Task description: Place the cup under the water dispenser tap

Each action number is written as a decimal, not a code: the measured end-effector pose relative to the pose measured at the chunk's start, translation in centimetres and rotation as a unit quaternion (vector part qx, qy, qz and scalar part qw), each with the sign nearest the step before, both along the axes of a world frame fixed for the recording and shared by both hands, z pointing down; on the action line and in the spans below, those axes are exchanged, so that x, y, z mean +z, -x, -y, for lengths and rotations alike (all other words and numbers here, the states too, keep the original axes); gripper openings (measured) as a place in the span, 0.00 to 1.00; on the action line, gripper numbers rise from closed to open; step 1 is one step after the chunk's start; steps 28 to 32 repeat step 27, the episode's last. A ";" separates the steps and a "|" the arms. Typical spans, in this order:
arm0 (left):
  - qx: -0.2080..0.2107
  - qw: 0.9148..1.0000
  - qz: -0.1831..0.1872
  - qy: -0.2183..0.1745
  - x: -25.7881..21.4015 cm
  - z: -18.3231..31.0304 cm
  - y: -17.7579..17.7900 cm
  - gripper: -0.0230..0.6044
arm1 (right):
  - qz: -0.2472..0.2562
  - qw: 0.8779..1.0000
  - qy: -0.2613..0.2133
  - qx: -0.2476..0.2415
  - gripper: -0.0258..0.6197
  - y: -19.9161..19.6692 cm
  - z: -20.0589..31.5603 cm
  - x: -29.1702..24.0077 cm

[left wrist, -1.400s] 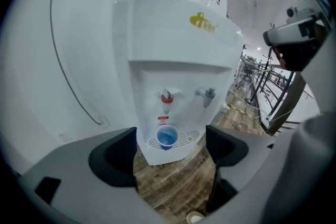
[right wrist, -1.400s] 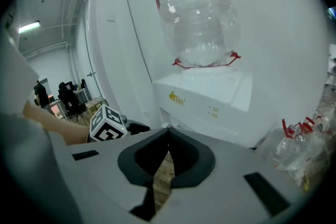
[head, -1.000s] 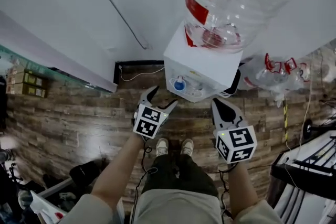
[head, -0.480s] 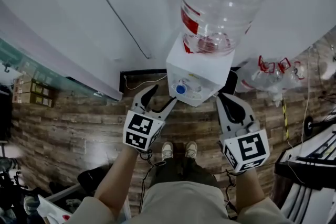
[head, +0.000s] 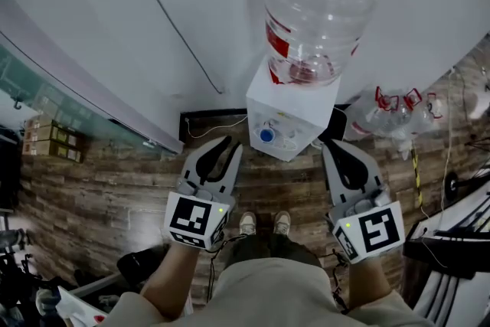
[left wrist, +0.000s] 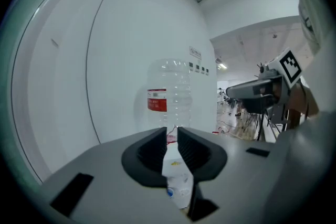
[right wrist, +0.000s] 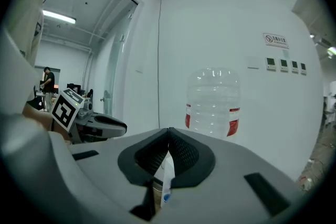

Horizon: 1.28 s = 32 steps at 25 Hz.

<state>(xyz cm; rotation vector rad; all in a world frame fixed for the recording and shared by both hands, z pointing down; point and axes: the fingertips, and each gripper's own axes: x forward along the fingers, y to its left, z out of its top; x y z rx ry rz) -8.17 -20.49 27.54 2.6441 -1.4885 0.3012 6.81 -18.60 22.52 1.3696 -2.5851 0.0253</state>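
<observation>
No cup shows in any view. The white water dispenser (head: 291, 99) stands against the wall with a clear bottle (head: 318, 8) on top and a blue tap (head: 266, 135) on its front. My left gripper (head: 225, 144) is held up in front of the dispenser's left side. Its jaws are closing, with a narrow gap left and nothing between them (left wrist: 172, 136). My right gripper (head: 335, 147) is level with the dispenser's right side, shut and empty (right wrist: 168, 144). Both gripper views look along the jaws at the bottle (left wrist: 169, 94) (right wrist: 212, 102).
The floor is brown wood planks (head: 115, 180). The person's shoes (head: 264, 222) stand just before the dispenser. Empty bottles in plastic bags (head: 390, 111) lie to the dispenser's right, black stands (head: 452, 241) fill the far right, and boxes (head: 50, 138) sit at the left.
Both grippers have risen and stand nearer the camera. The left jaws have gone from wide apart to a narrow gap. The right jaws have stayed shut.
</observation>
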 end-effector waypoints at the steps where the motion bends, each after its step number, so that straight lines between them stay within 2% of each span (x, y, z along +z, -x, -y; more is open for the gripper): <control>1: -0.005 1.000 -0.002 -0.003 -0.2 -0.3 0.1 0.10 | 0.000 1.000 -0.001 -0.005 0.05 0.1 -0.1 -0.1; 3: -0.010 1.000 -0.006 -0.002 -0.3 -0.8 0.3 0.05 | -0.001 1.000 -0.001 -0.013 0.05 0.3 -0.4 -0.2; 32: -0.006 1.000 0.009 0.010 -0.1 -2.3 1.3 0.05 | -0.038 0.999 0.011 -0.016 0.05 1.0 -0.8 0.9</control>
